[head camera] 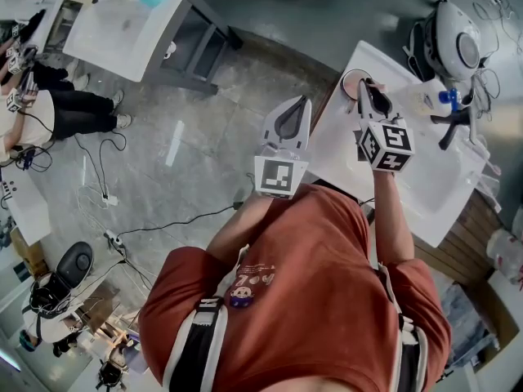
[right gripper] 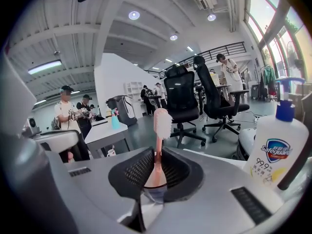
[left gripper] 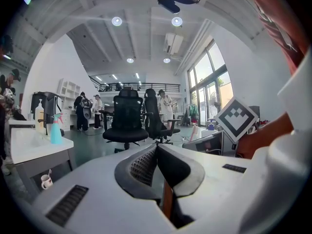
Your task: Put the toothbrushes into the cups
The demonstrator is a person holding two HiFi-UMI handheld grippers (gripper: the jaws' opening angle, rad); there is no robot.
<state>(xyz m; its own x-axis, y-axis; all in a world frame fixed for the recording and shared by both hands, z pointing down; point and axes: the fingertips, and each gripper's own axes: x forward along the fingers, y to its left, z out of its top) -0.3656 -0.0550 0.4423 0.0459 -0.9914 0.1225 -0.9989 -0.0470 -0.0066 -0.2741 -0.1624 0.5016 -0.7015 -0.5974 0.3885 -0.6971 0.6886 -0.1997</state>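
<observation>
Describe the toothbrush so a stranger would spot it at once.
Find the white table at the head view's right, then the right gripper over it. The toothbrush stands upright between its jaws: pink, slim, bristles on top, unlike the fat white bottle beside it.

Our colours: pink, white, blue.
We note a pink toothbrush (right gripper: 158,145) with paler bristles, a white bottle (right gripper: 275,150) with blue cap and label, a white tabletop (head camera: 441,186), a rust-red shirt (head camera: 327,268).
</observation>
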